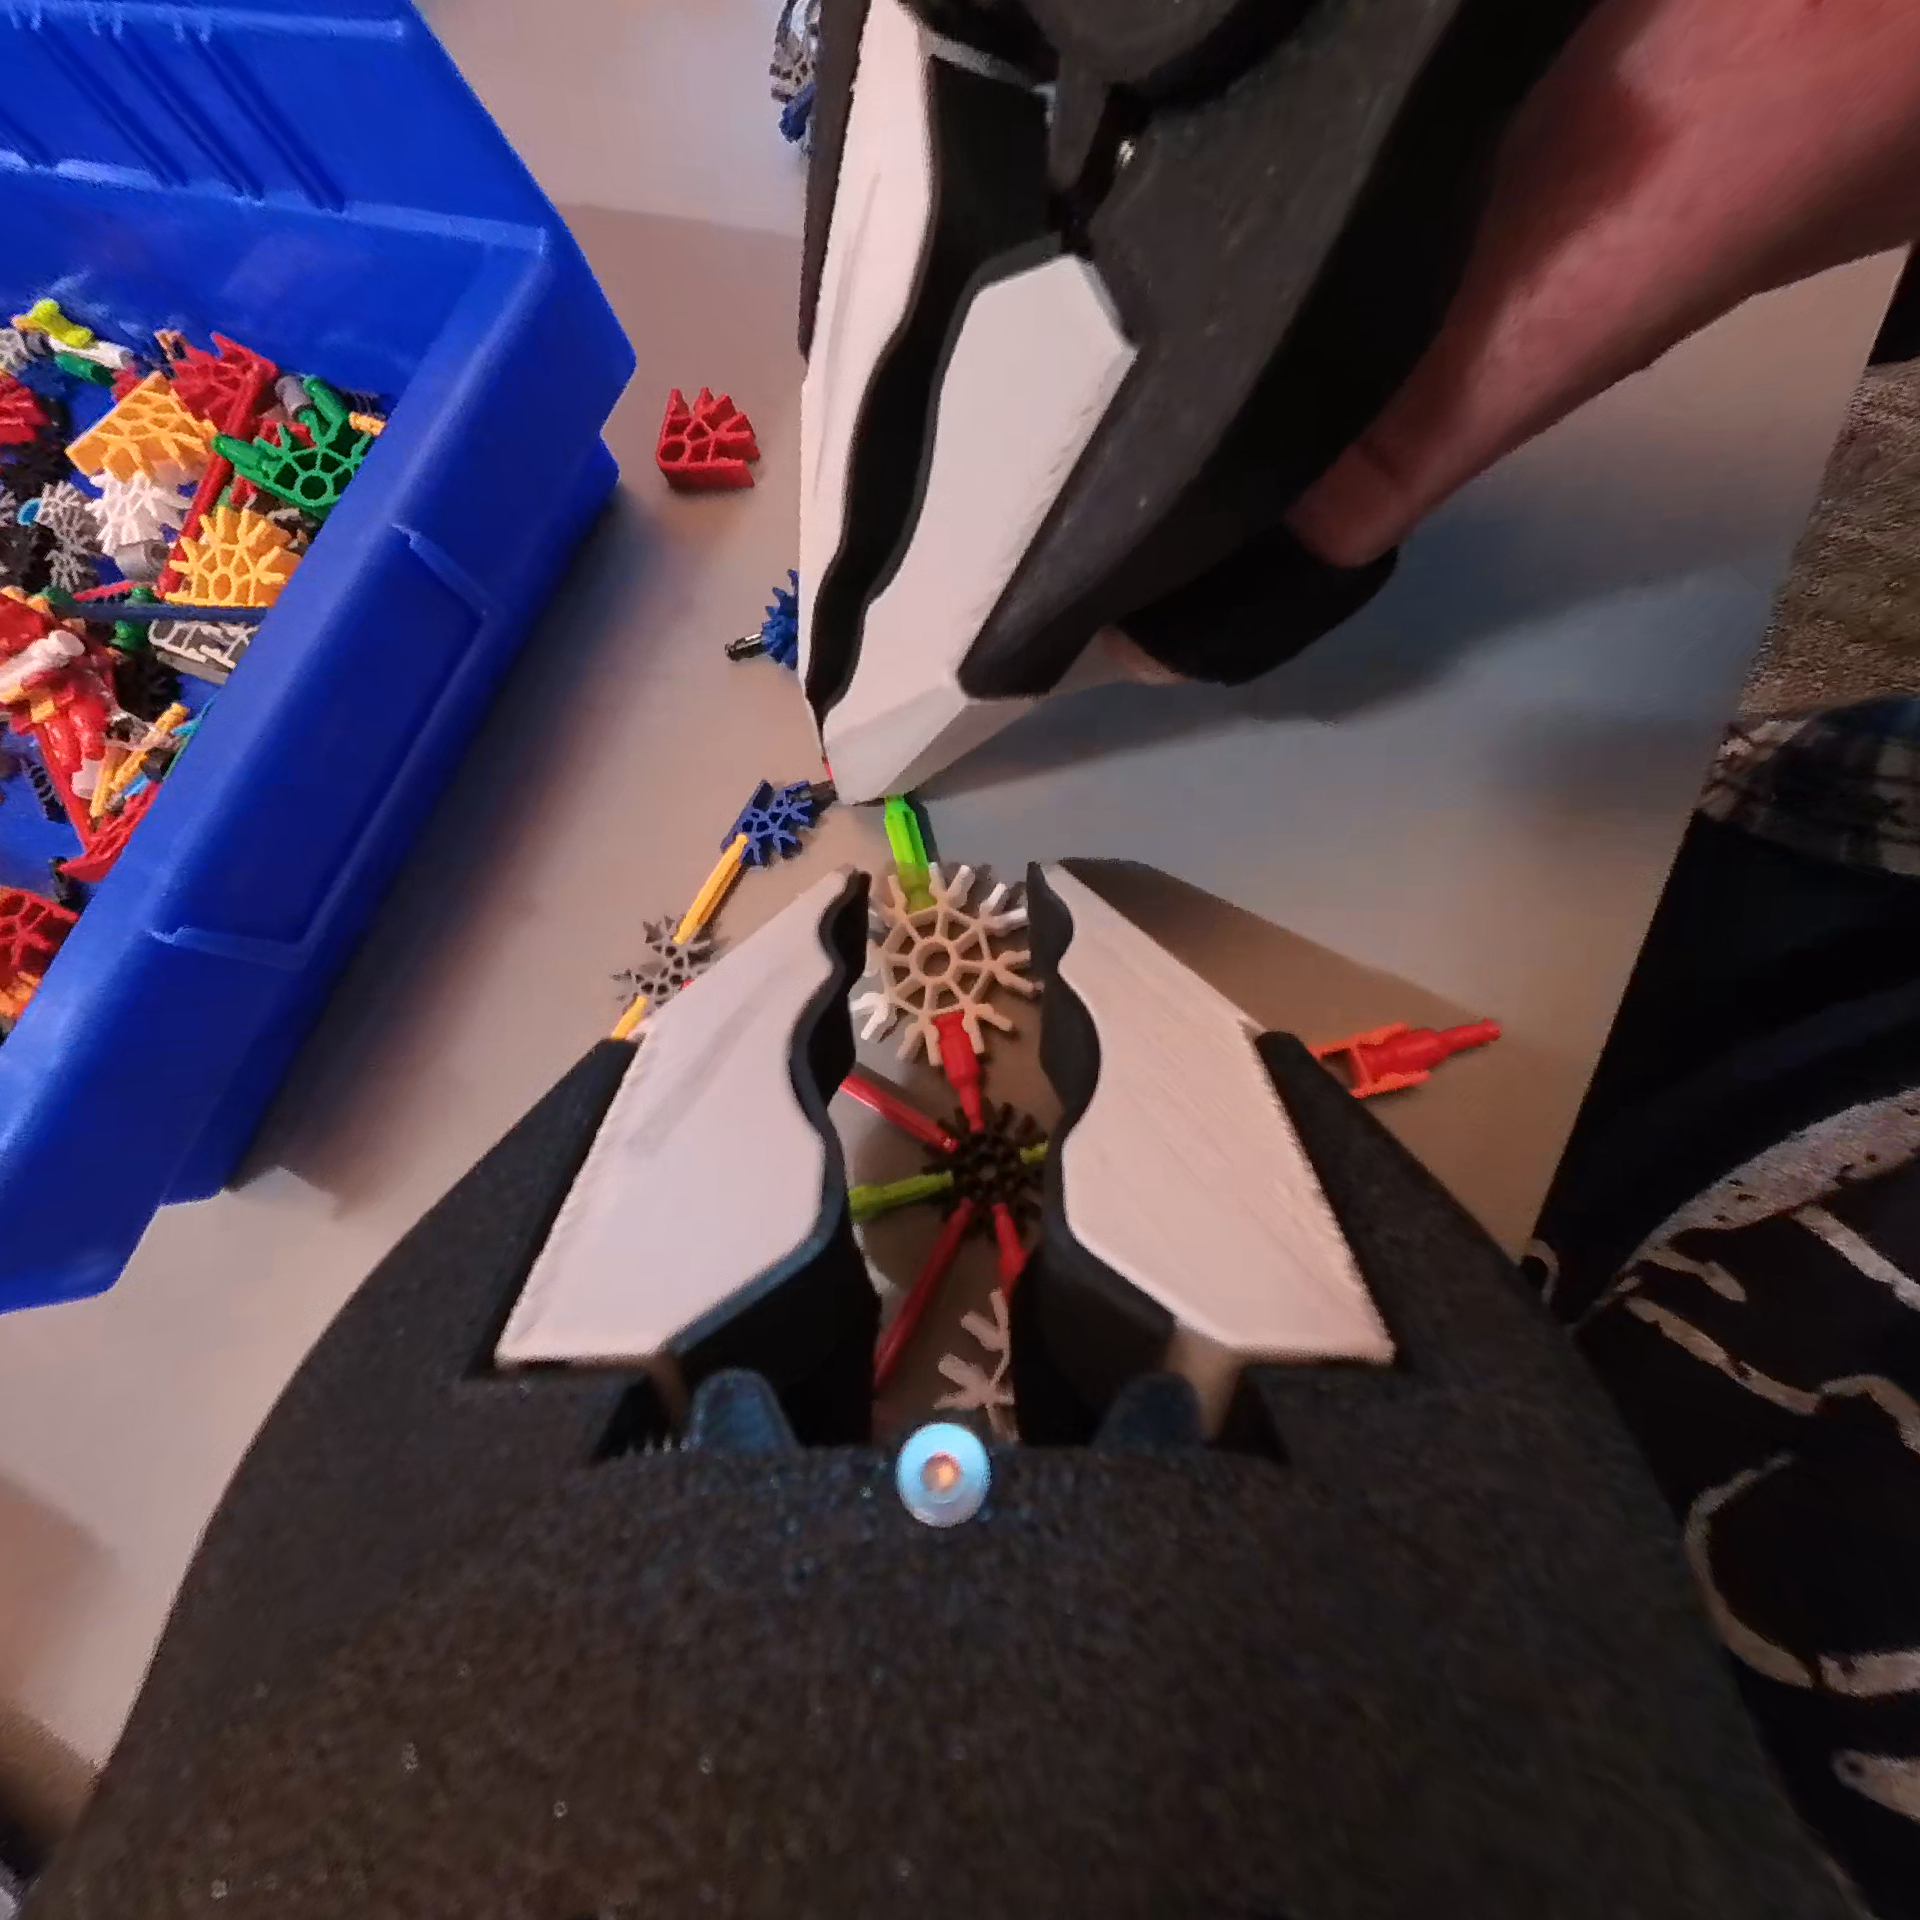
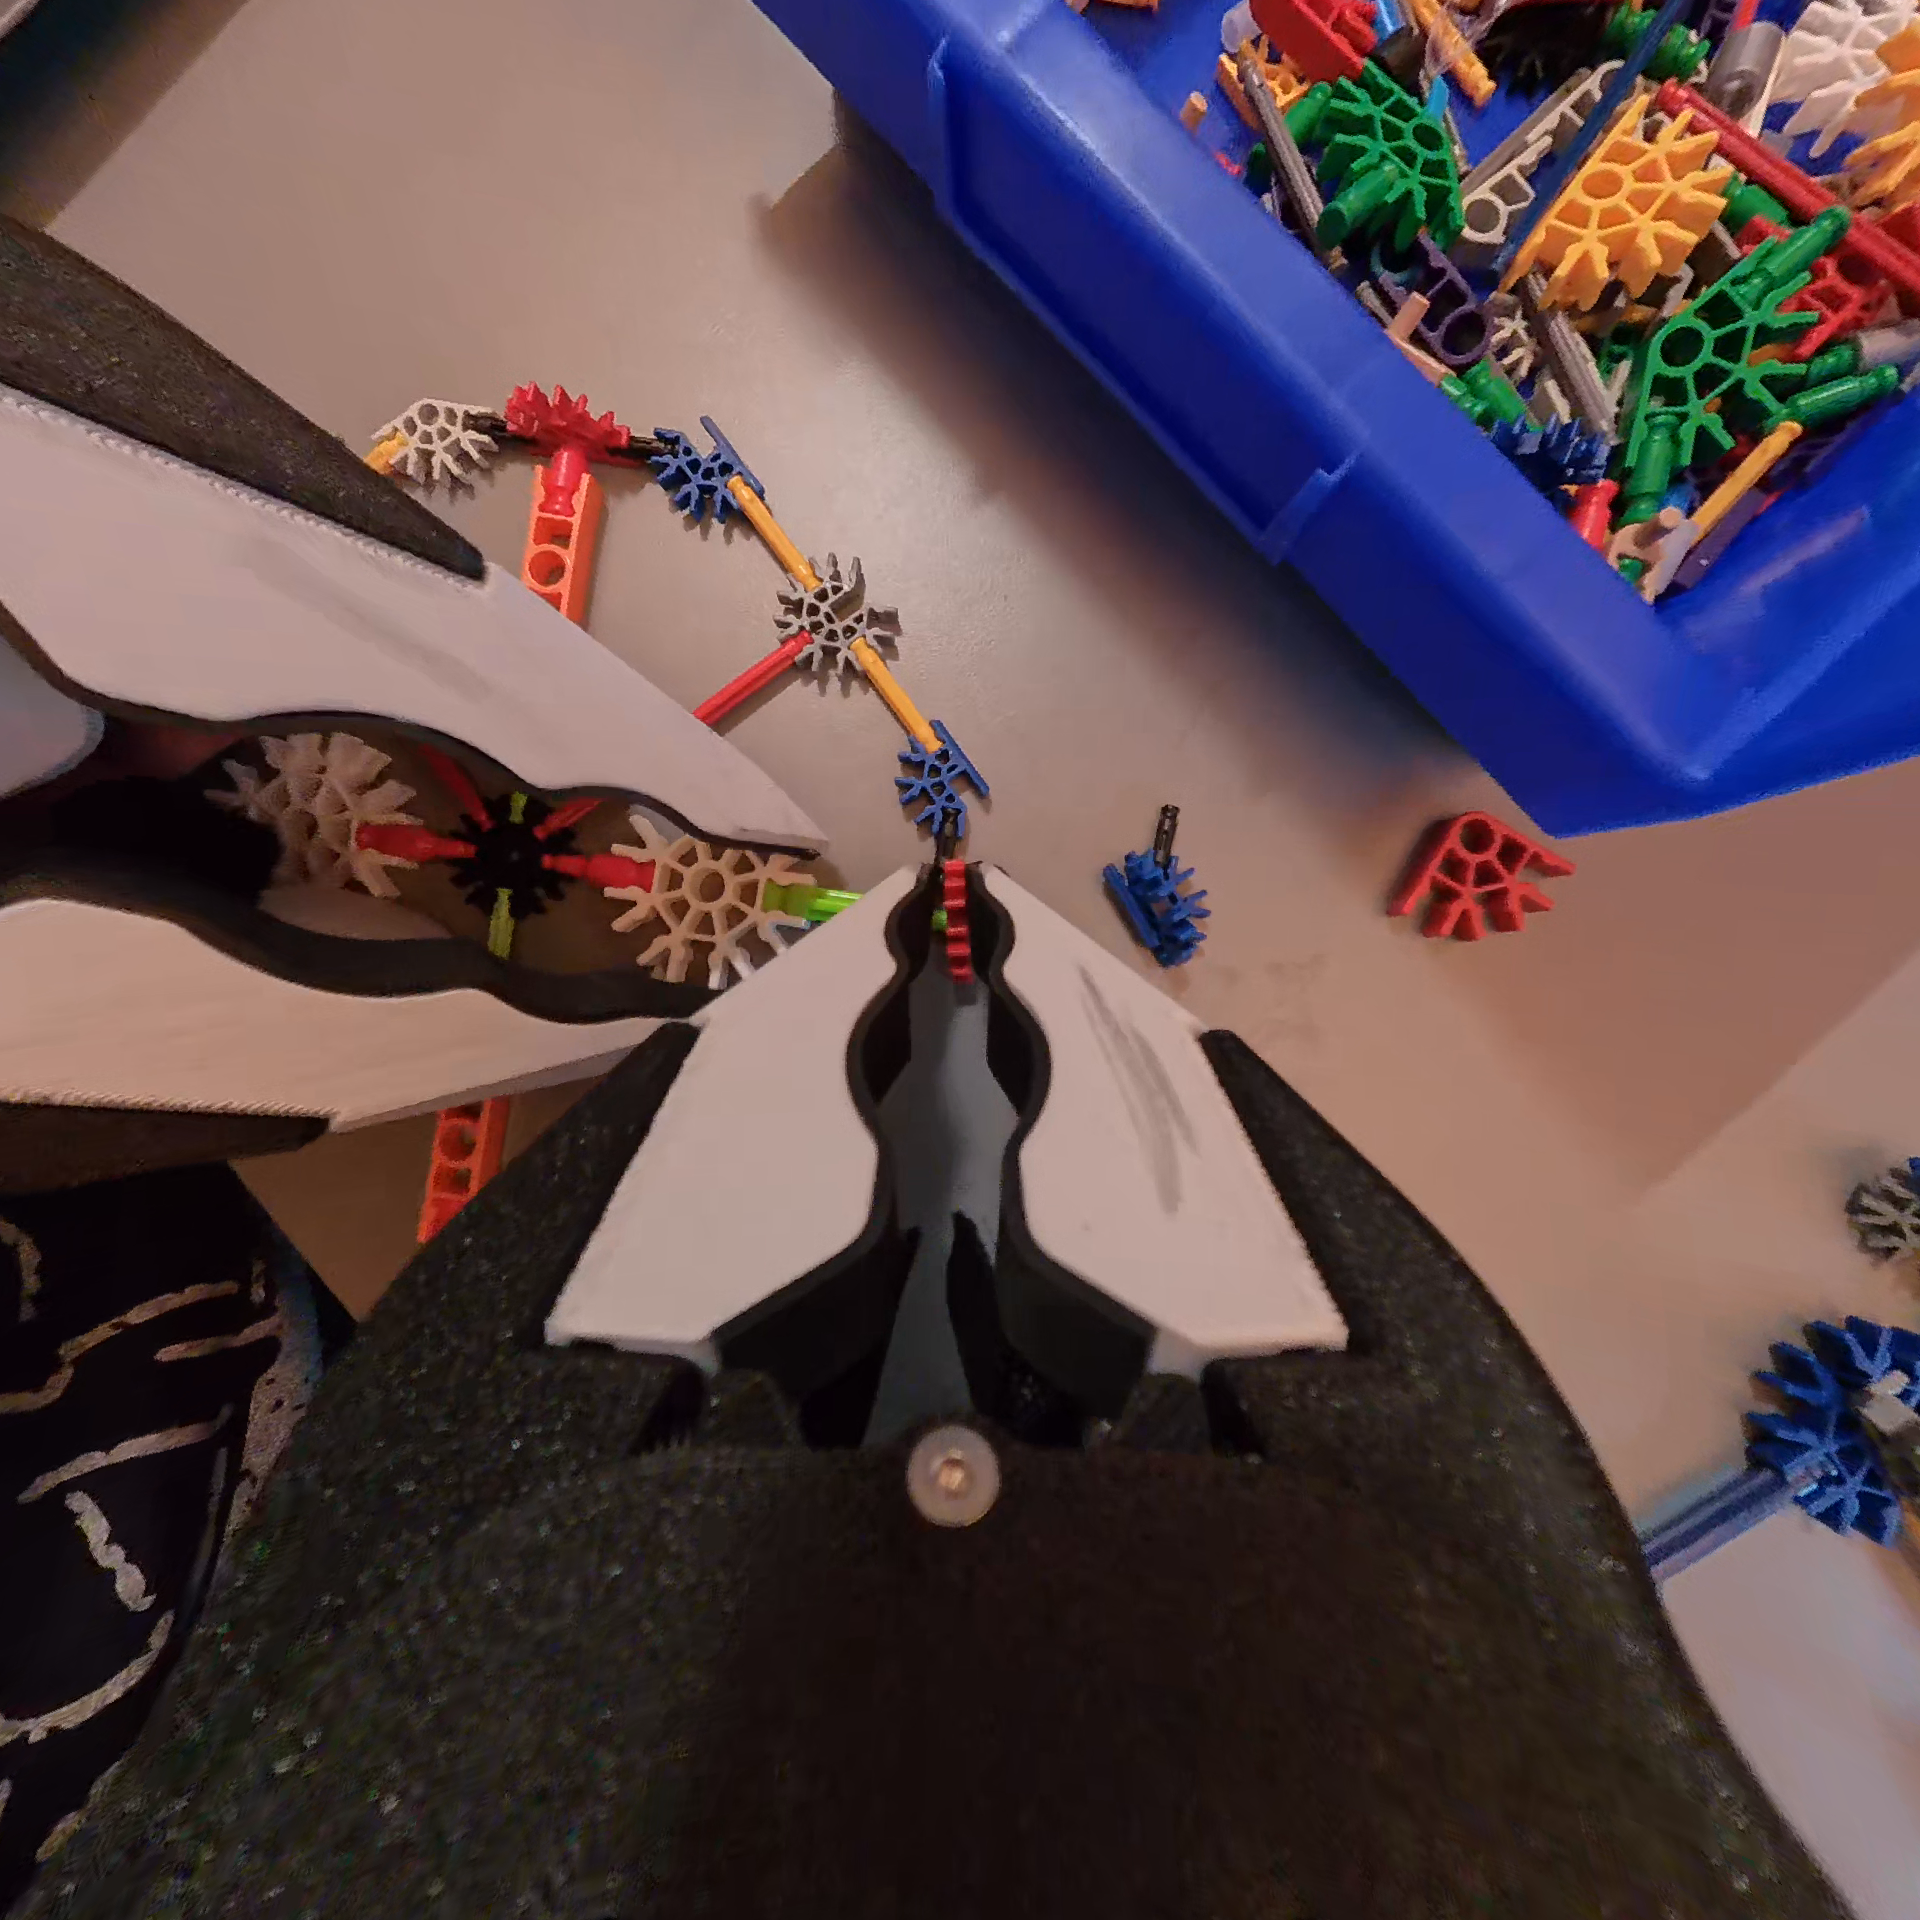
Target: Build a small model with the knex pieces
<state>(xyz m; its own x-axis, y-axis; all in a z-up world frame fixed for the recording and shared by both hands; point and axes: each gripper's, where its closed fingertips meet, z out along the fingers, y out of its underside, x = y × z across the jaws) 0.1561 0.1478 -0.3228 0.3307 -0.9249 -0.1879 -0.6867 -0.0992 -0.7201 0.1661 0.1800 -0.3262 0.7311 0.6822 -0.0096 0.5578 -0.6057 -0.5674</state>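
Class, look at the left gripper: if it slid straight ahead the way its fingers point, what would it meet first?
Probably the green rod just past the tan snowflake connector lying between its open fingers, then the right gripper tip right behind it. Depth is hard to judge here.

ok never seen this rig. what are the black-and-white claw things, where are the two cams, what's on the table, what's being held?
The claws are two handheld grippers, one in each of a person's hands; there is no robot arm. Each carries a wide-angle camera looking forward along its two fingers, so each picture shows its own gripper at the bottom and the other one farther off.

In the left wrist view, the left gripper is open, its fingers straddling a tan snowflake connector and a black hub with red and green rods. It grips nothing.

In the right wrist view, the right gripper is shut on a small red connector, at the end of that built piece.

On the grey table stand a blue bin of mixed parts and a loose red connector.
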